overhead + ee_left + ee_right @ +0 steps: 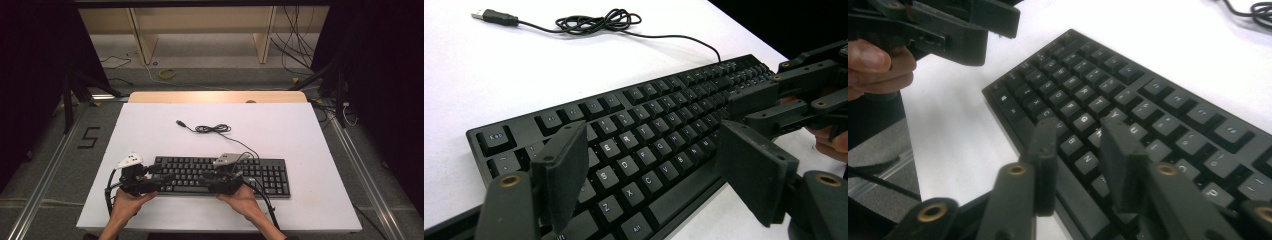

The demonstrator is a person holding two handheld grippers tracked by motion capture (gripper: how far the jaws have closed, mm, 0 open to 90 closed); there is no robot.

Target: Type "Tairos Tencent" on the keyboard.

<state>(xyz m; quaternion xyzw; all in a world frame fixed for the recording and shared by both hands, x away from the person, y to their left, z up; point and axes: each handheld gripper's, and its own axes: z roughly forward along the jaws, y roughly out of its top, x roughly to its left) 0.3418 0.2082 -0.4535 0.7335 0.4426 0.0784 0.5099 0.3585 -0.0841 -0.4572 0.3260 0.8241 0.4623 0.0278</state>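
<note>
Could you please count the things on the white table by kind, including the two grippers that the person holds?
keyboard: 1
cable with a plug: 1
grippers: 2, the left gripper and the right gripper
Total: 4

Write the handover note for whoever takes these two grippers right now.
Left gripper: jaws wide open over the left end of the keyboard, nothing between them.
Right gripper: jaws part closed, above the middle letter keys; whether they touch a key I cannot tell.
Keyboard lies flat near the front edge of the white table. Its cable runs back, loosely coiled, USB plug lying free on the table.
Done: both grippers brought to the keyboard.
Left: probably key presses or a grip; plug not connected.
</note>
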